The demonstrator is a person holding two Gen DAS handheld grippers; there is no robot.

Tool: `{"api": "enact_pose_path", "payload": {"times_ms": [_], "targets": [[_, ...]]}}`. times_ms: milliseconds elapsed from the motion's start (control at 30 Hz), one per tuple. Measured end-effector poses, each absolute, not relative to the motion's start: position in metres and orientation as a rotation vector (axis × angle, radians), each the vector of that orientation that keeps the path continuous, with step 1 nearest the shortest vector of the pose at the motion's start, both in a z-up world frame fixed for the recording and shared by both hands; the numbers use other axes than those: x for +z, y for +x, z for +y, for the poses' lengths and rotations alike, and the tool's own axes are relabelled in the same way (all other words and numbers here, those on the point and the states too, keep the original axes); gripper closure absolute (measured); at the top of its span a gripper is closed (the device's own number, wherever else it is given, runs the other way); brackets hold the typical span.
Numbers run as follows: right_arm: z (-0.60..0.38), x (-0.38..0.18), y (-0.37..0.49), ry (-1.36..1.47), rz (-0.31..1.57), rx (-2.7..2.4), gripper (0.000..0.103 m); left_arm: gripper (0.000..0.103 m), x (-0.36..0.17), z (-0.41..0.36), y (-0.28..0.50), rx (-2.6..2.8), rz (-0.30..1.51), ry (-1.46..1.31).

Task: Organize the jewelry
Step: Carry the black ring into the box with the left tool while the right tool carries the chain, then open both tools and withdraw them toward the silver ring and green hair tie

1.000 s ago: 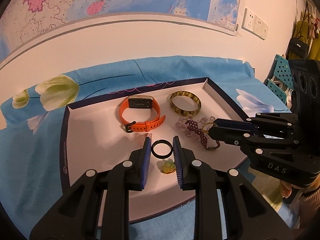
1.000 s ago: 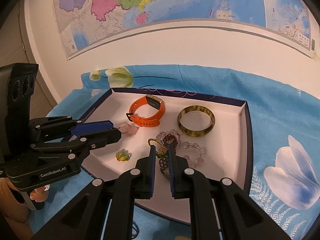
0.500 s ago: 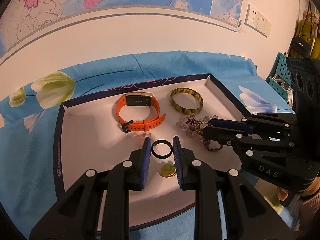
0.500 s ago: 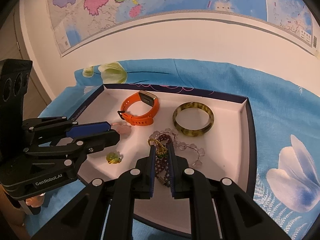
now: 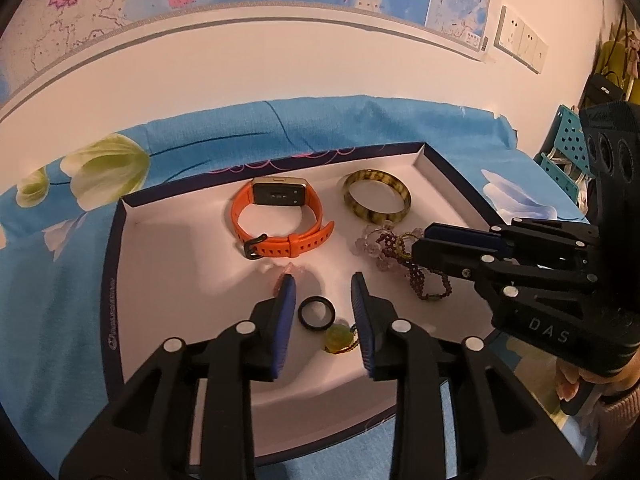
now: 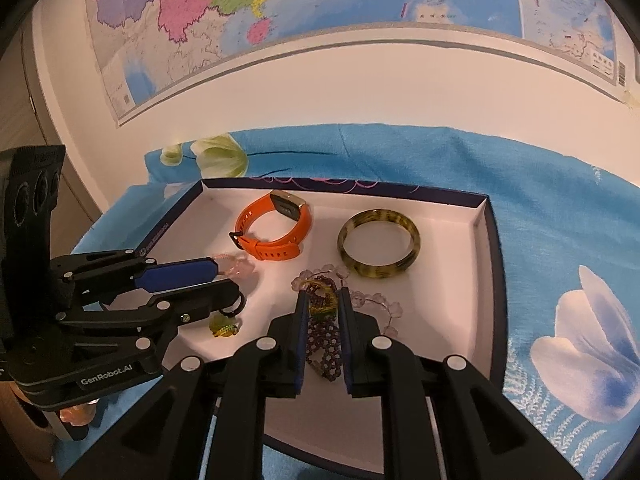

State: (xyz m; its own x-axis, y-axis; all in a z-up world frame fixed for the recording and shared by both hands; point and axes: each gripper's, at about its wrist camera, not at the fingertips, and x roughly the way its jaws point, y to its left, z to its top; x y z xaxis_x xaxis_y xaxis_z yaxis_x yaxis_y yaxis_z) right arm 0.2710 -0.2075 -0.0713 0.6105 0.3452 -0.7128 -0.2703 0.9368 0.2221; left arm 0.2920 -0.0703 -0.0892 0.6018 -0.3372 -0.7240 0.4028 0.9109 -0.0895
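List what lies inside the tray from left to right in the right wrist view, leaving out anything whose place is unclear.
pink pendant → orange watch → dark red bead bracelet between the right gripper fingers → green-brown bangle. The black ring and green charm sit under the left gripper, so I leave them out.

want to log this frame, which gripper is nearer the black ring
Left. The left gripper straddles the black ring; the right gripper sits over the beaded bracelets, off to the ring's right.
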Motion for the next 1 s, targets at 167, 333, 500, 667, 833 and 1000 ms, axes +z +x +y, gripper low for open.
{"api": "enact_pose_path", "payload": {"times_ms": [167,333,500,667,833,1000], "targets": [[-0.212,-0.067,0.267,0.114,0.827,0.351,0.087,0.067,-0.080,-0.065,0.284,-0.425,0.795,0.076],[-0.218,-0.063,0.260,0.127,0.813,0.348,0.086,0.064,-0.067,-0.058,0.270,-0.423,0.755,0.077],[-0.224,-0.057,0.244,0.137,0.800,0.358,0.077,0.060,-0.054,-0.045,0.249,-0.421,0.703,0.077],[-0.229,-0.050,0.217,0.151,0.783,0.376,0.065,0.051,-0.048,-0.031,0.225,-0.419,0.671,0.070],[-0.222,-0.052,0.186,0.113,0.802,0.418,0.063,0.050,-0.055,-0.019,0.204,-0.432,0.684,0.054],[-0.209,-0.065,0.165,0.048,0.849,0.435,0.062,0.048,-0.068,-0.019,0.181,-0.441,0.700,0.096]]}}
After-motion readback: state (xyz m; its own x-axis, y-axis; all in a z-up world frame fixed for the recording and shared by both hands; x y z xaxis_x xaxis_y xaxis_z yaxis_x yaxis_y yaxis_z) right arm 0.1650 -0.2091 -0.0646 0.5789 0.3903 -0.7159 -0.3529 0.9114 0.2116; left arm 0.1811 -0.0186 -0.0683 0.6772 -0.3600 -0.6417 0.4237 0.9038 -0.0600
